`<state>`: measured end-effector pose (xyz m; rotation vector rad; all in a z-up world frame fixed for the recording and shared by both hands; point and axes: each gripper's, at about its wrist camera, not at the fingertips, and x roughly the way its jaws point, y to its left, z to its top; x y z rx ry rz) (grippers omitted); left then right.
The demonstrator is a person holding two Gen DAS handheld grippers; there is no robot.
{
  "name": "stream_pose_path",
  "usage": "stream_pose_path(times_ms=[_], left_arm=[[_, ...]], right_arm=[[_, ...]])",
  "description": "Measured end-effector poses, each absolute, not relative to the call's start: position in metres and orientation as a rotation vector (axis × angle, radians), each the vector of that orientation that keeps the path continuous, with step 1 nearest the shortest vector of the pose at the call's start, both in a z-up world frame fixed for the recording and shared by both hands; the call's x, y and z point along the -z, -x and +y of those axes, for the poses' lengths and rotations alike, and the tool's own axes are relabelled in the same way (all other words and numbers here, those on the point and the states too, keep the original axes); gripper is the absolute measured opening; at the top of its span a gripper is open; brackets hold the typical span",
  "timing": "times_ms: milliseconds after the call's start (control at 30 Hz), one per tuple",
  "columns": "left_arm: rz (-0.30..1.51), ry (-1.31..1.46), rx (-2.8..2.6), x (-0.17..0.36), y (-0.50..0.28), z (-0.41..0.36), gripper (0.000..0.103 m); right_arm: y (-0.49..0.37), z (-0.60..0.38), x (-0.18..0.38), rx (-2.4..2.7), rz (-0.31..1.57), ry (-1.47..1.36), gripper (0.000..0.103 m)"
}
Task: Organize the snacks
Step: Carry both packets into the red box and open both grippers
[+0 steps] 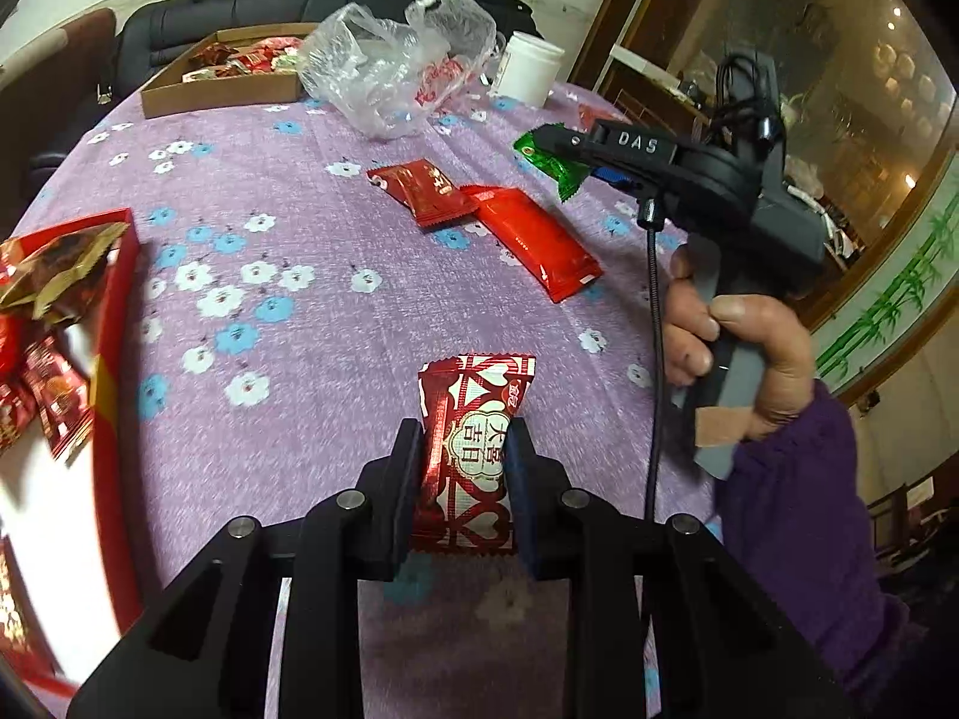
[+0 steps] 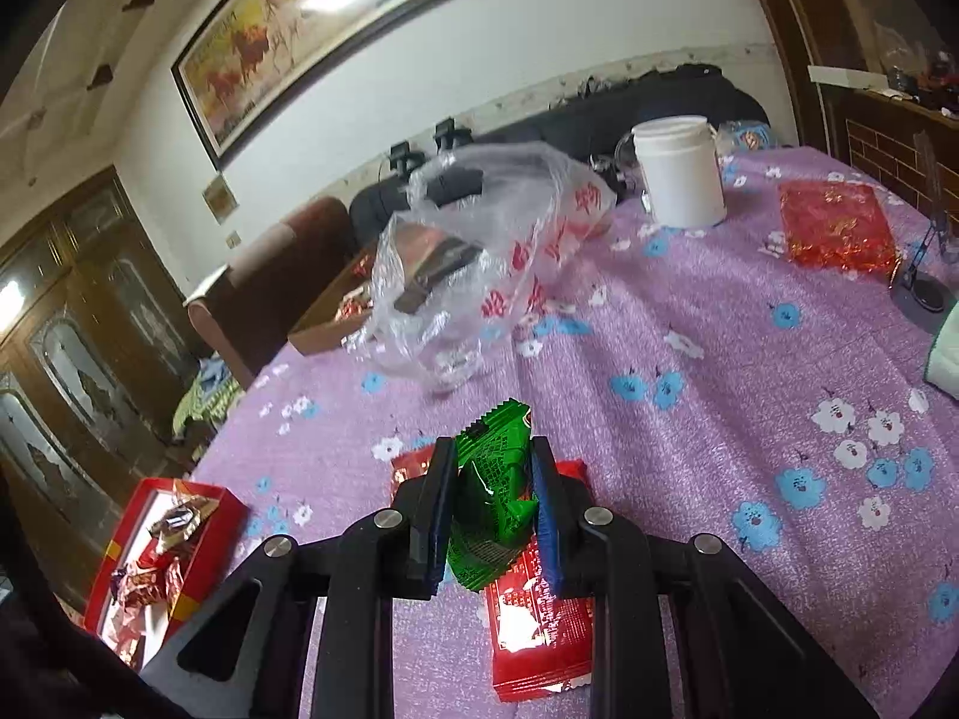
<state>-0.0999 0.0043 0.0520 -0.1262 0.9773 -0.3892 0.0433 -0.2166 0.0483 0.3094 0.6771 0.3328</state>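
Note:
My left gripper (image 1: 464, 434) is shut on a red-and-white heart-patterned snack packet (image 1: 473, 455), held above the purple tablecloth. My right gripper (image 2: 491, 461) is shut on a green snack packet (image 2: 494, 491); it also shows in the left wrist view (image 1: 548, 159), held above the table at the right. Two red packets (image 1: 533, 239) lie on the cloth, one below my right gripper (image 2: 536, 623). A red box (image 1: 114, 359) with several wrapped snacks sits at the left edge; it also shows in the right wrist view (image 2: 162, 545).
A brown cardboard tray (image 1: 222, 90) of snacks stands at the far side, next to a crumpled clear plastic bag (image 1: 395, 66) and a white tub (image 1: 530, 69). A red foil packet (image 2: 836, 227) lies at the far right. A dark sofa (image 1: 270, 6) is behind the table.

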Motion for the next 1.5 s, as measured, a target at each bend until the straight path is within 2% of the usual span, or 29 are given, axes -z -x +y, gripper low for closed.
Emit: stream_pose_path(times_ms=[567, 1000, 1267, 1500], left_arm=[[0.794, 0.203, 0.350, -0.099, 0.152, 0.071, 0.025], [0.682, 0.297, 0.103, -0.097, 0.168, 0.179, 0.025], [0.668, 0.295, -0.036, -0.077, 0.169, 0.224, 0.025], [0.704, 0.298, -0.090, -0.054, 0.161, 0.242, 0.025]], right_arm=[[0.014, -0.199, -0.055, -0.367, 0.656, -0.407, 0.024], [0.057, -0.107, -0.066, -0.704, 0.676, -0.503, 0.024], [0.083, -0.012, -0.063, -0.848, 0.728, -0.357, 0.024], [0.107, 0.062, -0.035, -0.945, 0.810, -0.202, 0.024]])
